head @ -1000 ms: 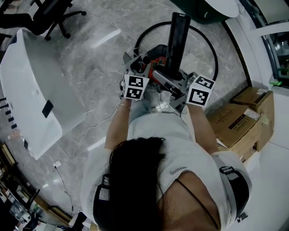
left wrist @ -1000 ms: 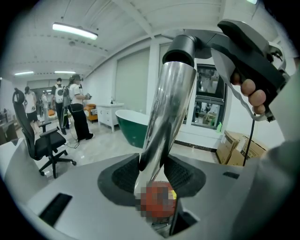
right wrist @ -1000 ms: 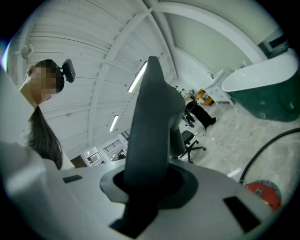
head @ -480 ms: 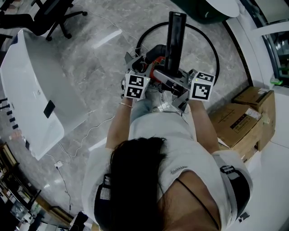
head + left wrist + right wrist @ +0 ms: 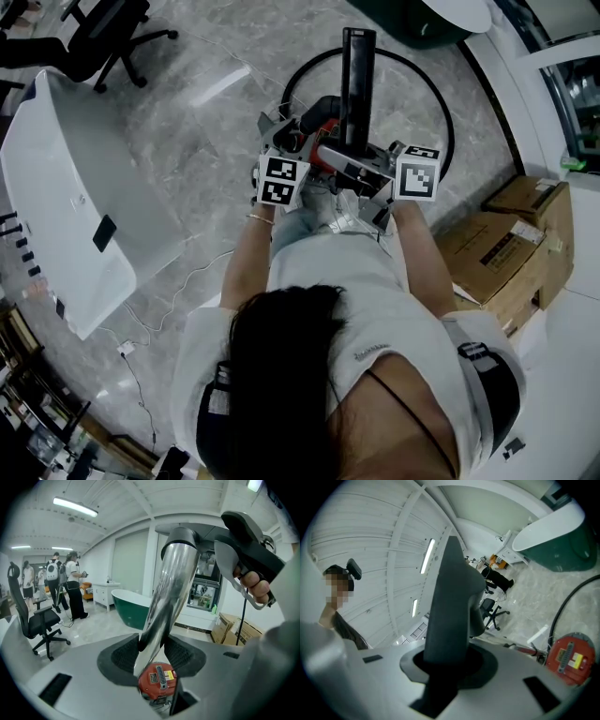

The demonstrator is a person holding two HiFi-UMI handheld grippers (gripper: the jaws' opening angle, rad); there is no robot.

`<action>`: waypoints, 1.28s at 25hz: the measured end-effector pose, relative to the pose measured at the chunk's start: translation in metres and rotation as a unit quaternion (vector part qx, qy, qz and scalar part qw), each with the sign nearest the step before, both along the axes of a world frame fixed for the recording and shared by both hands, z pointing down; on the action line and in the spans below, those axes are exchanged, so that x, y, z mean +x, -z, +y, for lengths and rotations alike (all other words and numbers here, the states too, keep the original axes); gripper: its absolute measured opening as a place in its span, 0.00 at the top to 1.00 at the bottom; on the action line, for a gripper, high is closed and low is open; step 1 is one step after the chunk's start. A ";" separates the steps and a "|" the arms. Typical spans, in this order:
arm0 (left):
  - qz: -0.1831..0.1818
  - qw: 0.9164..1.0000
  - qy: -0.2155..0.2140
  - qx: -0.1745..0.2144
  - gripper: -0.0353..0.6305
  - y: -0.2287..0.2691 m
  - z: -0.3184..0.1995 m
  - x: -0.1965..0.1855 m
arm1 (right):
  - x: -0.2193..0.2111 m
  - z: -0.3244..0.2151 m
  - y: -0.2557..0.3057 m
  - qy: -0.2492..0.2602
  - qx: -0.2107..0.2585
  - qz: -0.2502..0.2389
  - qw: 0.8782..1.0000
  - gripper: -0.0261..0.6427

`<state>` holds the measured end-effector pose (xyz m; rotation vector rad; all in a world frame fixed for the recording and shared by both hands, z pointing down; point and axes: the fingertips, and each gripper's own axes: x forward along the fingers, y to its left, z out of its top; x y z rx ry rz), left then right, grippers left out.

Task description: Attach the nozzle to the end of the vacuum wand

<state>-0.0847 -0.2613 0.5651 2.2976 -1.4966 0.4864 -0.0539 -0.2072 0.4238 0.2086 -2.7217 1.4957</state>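
Two parts are gripped: the black nozzle [image 5: 450, 597] is clamped narrowly in the right gripper [image 5: 447, 660], and the chrome wand [image 5: 164, 602] is pinched by the left gripper [image 5: 152, 646], above the red vacuum body [image 5: 157, 681]. Mating seems under way, though seating cannot be confirmed. A straight push along the wand is needed next.
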 end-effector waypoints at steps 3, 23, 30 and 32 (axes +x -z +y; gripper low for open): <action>0.001 1.000 0.002 0.000 0.69 0.000 0.001 0.000 | -0.004 0.003 0.008 -0.001 -0.017 -0.004 1.000 0.82; 0.022 1.000 -0.004 -0.001 0.69 -0.001 0.002 0.008 | -0.003 0.014 0.003 0.048 0.026 0.044 0.998 0.82; 0.028 1.000 -0.007 -0.003 0.69 -0.001 0.001 0.008 | -0.006 0.018 0.001 0.067 0.046 0.065 0.995 0.83; 0.030 0.999 -0.008 -0.004 0.69 -0.001 0.000 0.009 | -0.006 0.018 0.000 0.067 0.048 0.066 0.994 0.83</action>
